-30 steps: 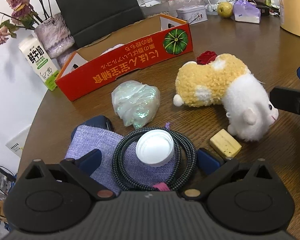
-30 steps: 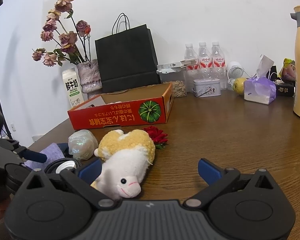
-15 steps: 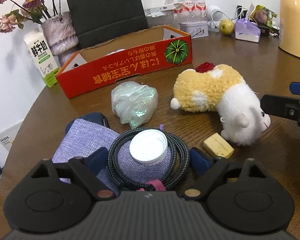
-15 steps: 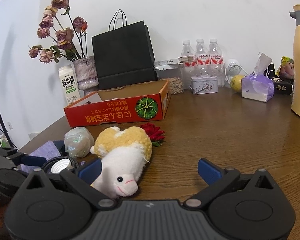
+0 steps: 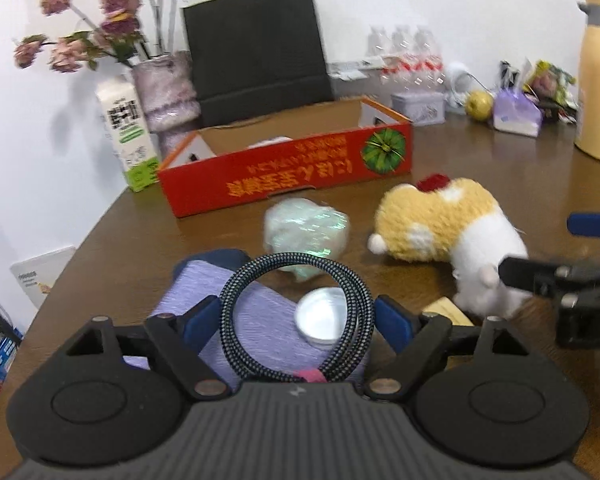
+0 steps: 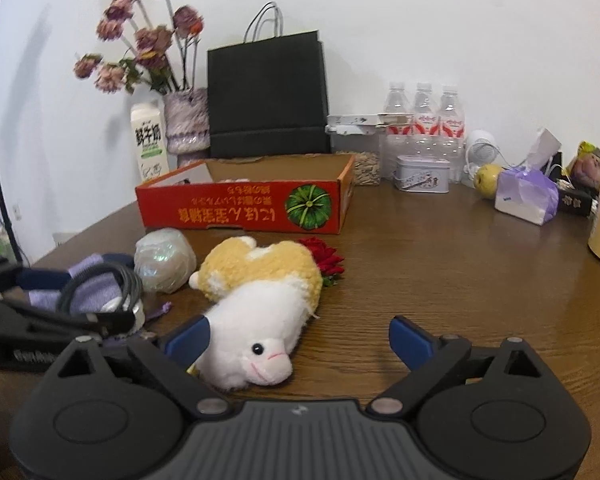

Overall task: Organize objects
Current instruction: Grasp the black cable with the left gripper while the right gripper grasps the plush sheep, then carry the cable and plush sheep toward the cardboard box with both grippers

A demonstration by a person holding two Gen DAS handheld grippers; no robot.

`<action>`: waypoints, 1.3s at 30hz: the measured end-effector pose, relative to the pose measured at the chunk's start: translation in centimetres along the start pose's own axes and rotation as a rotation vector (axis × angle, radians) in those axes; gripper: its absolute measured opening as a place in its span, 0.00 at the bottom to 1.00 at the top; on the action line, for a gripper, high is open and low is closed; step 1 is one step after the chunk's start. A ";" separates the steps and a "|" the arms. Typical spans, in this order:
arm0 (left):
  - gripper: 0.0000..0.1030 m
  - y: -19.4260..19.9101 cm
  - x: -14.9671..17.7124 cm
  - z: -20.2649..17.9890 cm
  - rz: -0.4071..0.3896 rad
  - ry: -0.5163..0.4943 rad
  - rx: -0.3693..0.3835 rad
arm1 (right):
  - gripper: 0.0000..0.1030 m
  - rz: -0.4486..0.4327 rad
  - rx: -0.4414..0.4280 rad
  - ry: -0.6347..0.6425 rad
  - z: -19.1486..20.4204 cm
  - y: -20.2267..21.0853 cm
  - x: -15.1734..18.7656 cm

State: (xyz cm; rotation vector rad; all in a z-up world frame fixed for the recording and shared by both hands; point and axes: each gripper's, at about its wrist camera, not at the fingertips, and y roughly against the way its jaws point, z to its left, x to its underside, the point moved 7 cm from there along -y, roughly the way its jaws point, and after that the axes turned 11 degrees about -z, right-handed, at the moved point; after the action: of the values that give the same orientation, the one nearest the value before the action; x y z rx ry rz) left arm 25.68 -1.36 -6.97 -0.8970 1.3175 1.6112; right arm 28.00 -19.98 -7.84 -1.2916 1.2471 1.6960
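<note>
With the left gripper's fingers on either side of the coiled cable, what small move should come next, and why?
Probably finish closing the left gripper on the coiled cable. Its jaws have just been closing, the coil sits between the blue fingers and already looks tilted up off the purple pouch, but whether the pads grip it firmly is unclear. The red box ahead is open.

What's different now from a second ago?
The left tool has been closing and now grips the coiled cable, tipping its far edge up off the purple pouch. The right tool has been closing slightly around the plush toy, not pressing it. White cap, toy and red box stayed put.
</note>
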 end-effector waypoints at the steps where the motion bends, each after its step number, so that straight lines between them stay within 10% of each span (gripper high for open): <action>1: 0.81 0.1 -0.1 0.5 -0.004 0.011 -0.008 | 0.91 0.006 -0.001 0.012 0.3 -0.2 0.0; 24: 0.81 2.1 -1.2 6.2 -0.081 0.177 -0.102 | 0.80 0.096 0.154 -0.076 3.8 -6.4 -0.1; 28: 0.81 2.4 -1.4 6.7 -0.092 0.191 -0.103 | 0.59 0.110 0.140 -0.169 2.3 -6.5 0.4; 39: 0.81 3.0 -1.4 7.6 -0.099 0.220 -0.088 | 0.49 -0.061 0.075 -0.235 0.1 -3.0 -0.4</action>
State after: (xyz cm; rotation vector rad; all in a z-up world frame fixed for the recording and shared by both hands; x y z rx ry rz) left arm 23.29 5.61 -3.14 -1.2026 1.3363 1.5371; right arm 30.78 -18.92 -8.28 -1.0420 1.1115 1.6861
